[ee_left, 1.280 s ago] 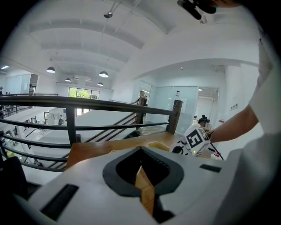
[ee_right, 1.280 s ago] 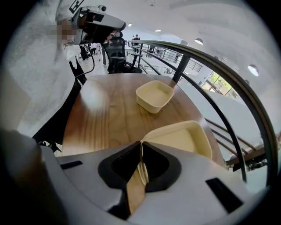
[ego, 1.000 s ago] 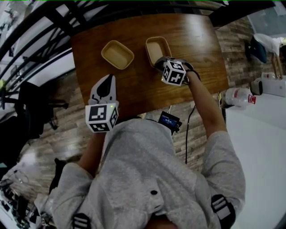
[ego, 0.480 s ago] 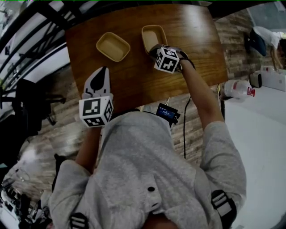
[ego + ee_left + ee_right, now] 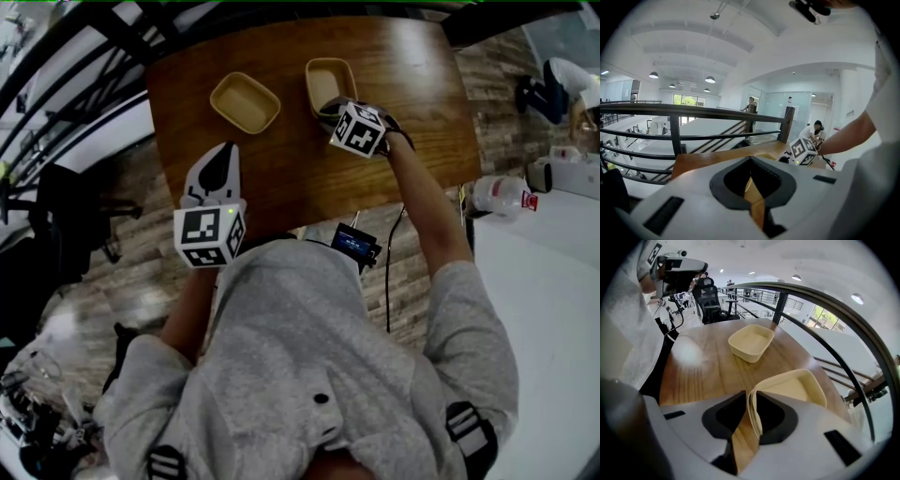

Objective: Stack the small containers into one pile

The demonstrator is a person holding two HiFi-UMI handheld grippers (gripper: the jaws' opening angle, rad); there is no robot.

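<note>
Right gripper view shows the thin side wall of the first container [image 5: 797, 385] standing between the jaws of the right hand-held gripper [image 5: 749, 392]. These jaws have just been opening and stand loosened, with the wall resting against one jaw and bare wood seen beside the other. The rim looks layered, so more than one container may be nested there, though this cannot be settled. The first container sits toward the far edge of the counter [image 5: 703, 366]. The second container [image 5: 751, 342] lies apart from it, also on the counter's far half but nearer its left end. The left hand-held gripper [image 5: 751, 158] is held over the counter's near edge, closed to a slit with nothing in it.

Both containers are judged light, thin-walled and somewhat flexible, with a smooth skin that could slip. A pinch across a side wall just below the rim is judged the best hold. A hard squeeze could buckle the wall, and a slack one could let the container tilt.
</note>
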